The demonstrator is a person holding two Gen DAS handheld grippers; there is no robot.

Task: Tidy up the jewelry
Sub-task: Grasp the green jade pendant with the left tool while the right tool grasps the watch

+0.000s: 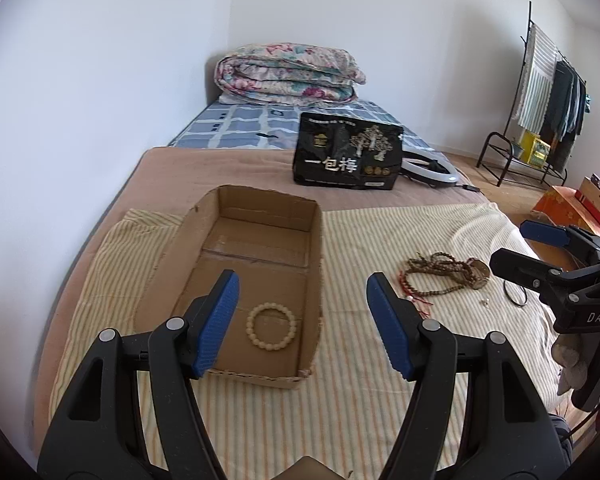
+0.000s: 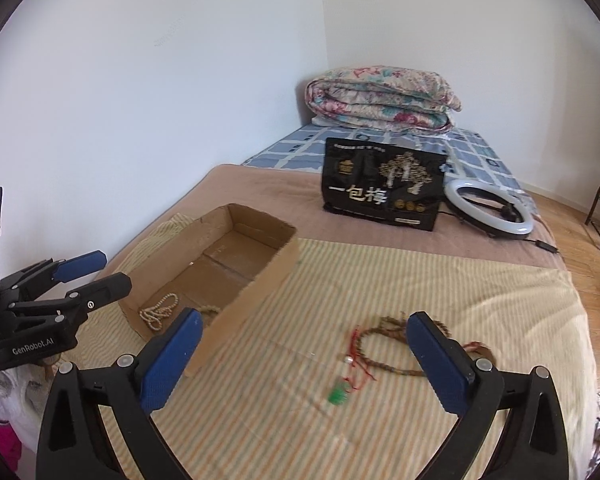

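Striped yellow cloth (image 1: 360,420) covers the near end of the bed under both your grippers, with a tan blanket (image 1: 228,168) beyond it and a folded floral quilt (image 1: 288,74) at the far wall. A black printed bag (image 1: 348,152) stands on the tan blanket, and a white ring light (image 2: 490,210) lies just beside it. The open cardboard box (image 1: 316,240) sits on the striped cloth at your left. Your left gripper (image 1: 302,324) hangs over the box's near end with its jaws apart and nothing between the blue pads. Your right gripper (image 2: 304,358) hovers over the cloth to the right of the box, jaws spread wide and empty. Inside the box, near the front wall, lies a pale bead bracelet (image 1: 272,324), flat on the cardboard; the right wrist view also shows a pale bead strand (image 2: 160,314) in the box, and what may be a darker string (image 2: 211,312) next to it, though that one is mostly hidden by your finger. On the cloth, well apart from the box, a tangle of brown bead strings (image 1: 440,274) rests with a red cord (image 2: 358,364) beside it. A thin black ring (image 1: 514,294) lies just right of the heap. A small green charm (image 2: 337,395) lies blurred near the red cord.
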